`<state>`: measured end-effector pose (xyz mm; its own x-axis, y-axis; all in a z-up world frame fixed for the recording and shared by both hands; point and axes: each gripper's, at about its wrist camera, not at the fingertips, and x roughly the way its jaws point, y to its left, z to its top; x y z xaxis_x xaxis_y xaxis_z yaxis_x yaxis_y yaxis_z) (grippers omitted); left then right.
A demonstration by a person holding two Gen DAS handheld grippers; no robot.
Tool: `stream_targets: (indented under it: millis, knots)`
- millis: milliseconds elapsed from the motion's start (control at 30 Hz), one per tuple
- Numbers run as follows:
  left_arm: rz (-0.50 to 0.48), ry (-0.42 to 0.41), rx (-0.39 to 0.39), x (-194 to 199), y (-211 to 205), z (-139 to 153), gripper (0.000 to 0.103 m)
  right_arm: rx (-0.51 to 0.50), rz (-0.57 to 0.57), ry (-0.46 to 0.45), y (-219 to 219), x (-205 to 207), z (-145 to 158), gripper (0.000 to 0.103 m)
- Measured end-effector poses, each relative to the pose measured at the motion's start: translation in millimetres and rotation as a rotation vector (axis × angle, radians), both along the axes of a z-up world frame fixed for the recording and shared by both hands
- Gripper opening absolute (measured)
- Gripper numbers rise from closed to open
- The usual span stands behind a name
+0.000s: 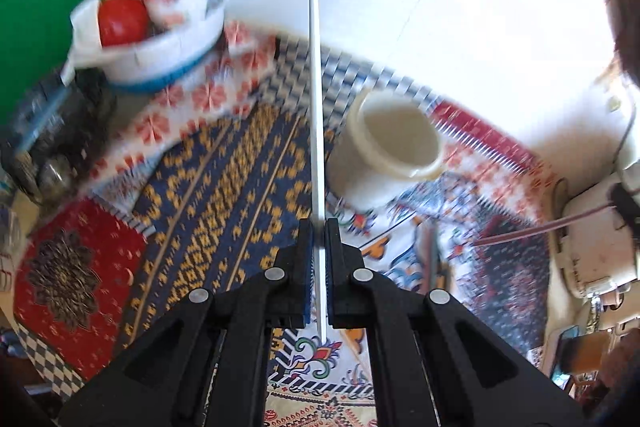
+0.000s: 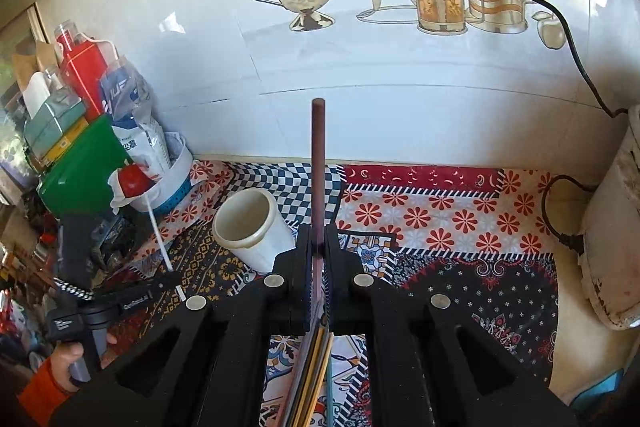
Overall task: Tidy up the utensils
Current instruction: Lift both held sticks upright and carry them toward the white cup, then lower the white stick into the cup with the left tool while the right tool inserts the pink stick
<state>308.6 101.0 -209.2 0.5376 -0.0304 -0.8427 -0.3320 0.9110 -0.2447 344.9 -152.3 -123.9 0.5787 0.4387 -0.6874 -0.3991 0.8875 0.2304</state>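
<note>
Tongs, left: black two-finger left gripper (image 1: 319, 227) is clenched on one thin white plastic stick (image 1: 314, 107), which runs straight up the left wrist view from between the pads; the same gripper (image 2: 176, 277) shows at the left of the right wrist view, stick (image 2: 158, 235) slanting up from it.
Tongs, right: black two-finger right gripper (image 2: 319, 231) is clenched on one dark brown round rod (image 2: 318, 155) that stands out past the fingertips toward the tiled wall.
Cups: one cream plastic cup (image 1: 394, 143), open and with nothing visible inside, on the patchwork-patterned tablecloth (image 1: 224, 167); in the right wrist view it (image 2: 250, 223) sits just left of the right gripper's fingers.
Other sticks: several thin yellow and teal sticks (image 2: 316, 379) lie below the right gripper's pads; their number cannot be counted, and whether they are gripped cannot be told.
Tubs: one white round tub with a blue band (image 2: 172, 187) at the table's back left, holding one red ball-shaped thing (image 2: 134, 179) and a foil bag.
Hands: one hand with an orange sleeve (image 2: 60, 363) on the left gripper's handle, cut off by the frame edge.
Hard to make out: left wrist view is motion-blurred; the clutter at its left edge cannot be identified.
</note>
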Motion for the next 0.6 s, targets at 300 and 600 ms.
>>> stream_targets:
  millis: [300, 600]
  knots:
    - [-0.029, -0.211, 0.063, 7, -10, 81, 0.003, 0.003, 0.035, -0.052, 24, 10, 20, 0.005]
    - [-0.046, -0.310, 0.067, 36, -10, 117, 0.003, 0.026, 0.081, -0.110, 58, 31, 43, 0.005]
